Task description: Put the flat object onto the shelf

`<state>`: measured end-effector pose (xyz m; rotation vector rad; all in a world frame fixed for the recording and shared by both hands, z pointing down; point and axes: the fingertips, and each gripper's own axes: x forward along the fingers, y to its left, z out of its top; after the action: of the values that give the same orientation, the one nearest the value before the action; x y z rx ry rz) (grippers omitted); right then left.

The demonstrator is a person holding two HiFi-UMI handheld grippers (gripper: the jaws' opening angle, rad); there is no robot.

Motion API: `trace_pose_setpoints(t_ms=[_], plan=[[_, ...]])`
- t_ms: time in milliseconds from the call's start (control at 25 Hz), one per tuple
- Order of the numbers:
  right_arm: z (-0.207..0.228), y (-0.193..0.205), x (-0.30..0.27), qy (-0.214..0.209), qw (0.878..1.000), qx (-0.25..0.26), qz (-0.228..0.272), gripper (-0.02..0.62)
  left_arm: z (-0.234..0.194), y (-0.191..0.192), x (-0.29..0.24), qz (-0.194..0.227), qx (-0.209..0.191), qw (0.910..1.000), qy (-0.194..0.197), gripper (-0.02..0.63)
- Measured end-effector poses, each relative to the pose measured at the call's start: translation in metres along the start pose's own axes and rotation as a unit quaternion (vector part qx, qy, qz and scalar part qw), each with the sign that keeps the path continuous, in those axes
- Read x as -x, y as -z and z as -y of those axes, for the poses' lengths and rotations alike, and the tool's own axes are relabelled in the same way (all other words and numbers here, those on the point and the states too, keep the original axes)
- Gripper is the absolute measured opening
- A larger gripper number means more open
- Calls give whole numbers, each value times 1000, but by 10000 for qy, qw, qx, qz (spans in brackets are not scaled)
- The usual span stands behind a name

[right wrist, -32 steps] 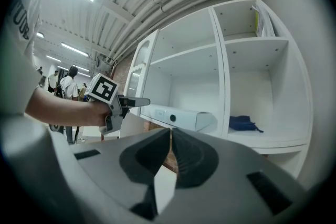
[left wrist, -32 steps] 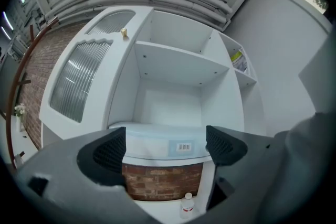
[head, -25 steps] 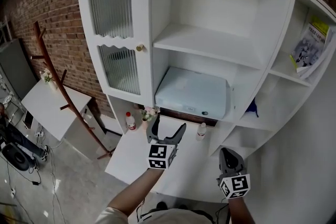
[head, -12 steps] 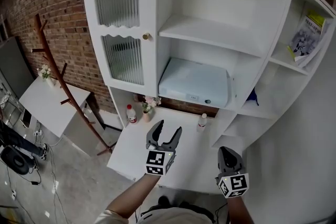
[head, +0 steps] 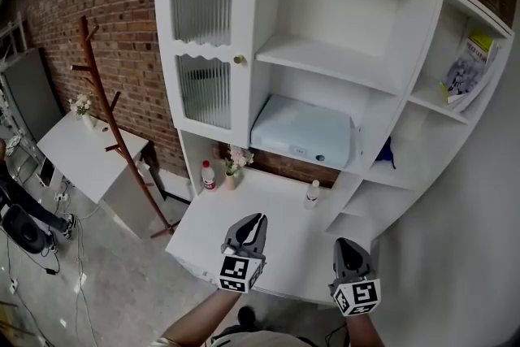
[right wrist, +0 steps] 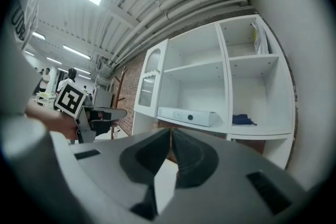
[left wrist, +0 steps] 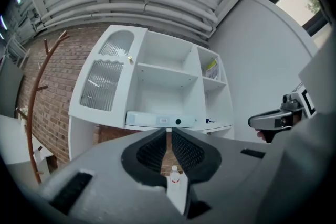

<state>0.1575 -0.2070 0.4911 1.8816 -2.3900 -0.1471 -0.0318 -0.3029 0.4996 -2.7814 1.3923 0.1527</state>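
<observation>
The left gripper (head: pixel 253 223) has just been closing on nothing; the right gripper (head: pixel 348 245) is closed and empty too. The flat box (head: pixel 302 132) lies on the shelf (right wrist: pixel 262 130), well ahead of the fingers (head: pixel 258 219). A careless reach may topple the bottle (head: pixel 313 193) between.

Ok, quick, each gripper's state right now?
Left gripper: jaws have just been closing, now together, nothing between them.
Right gripper: shut, empty.

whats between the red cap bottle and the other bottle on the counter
A small flower vase, beside the red cap bottle; head view shows it.
</observation>
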Motion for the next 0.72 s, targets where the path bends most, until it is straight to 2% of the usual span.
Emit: trace_pose_setpoints(t_ms=[240, 480, 720], plan=[[2, 1, 31, -65, 9999, -92, 100, 32, 15, 2, 37, -92, 125, 9996, -228, 31], [5, 7, 59, -43, 9997, -191, 139, 32, 33, 1, 68, -140, -27, 9994, -325, 28], [-1, 11, 72, -84, 9995, -254, 145, 32, 42, 2, 89, -242, 70, 9992, -323, 26]])
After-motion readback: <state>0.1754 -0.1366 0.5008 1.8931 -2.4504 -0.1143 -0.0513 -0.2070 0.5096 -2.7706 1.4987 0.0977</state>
